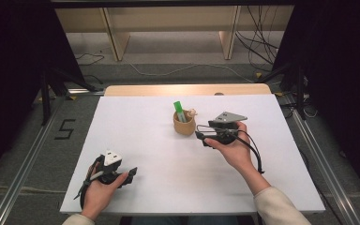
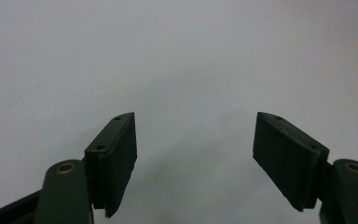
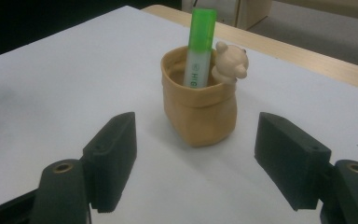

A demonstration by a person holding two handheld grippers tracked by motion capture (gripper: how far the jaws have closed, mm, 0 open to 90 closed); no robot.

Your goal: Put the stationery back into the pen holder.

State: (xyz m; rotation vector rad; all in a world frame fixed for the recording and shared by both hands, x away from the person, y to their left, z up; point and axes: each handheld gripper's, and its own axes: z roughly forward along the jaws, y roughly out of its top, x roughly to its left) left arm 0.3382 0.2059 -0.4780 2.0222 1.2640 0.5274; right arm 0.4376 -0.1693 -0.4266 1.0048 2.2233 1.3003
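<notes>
Right gripper view puts my spread right tongs [image 3: 196, 163] near the cup [image 3: 199, 109], which looks light, rigid and top-heavy with its marker [image 3: 199, 46], so I'd grip the body low, left tongs [image 2: 195, 163] spread idle.

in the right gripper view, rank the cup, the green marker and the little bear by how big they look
1. The tan cup looks largest.
2. The green marker; its lower part is hidden inside the cup.
3. The little bear on the rim looks smallest.
All three stand together, so distance from the camera hardly skews this.
</notes>
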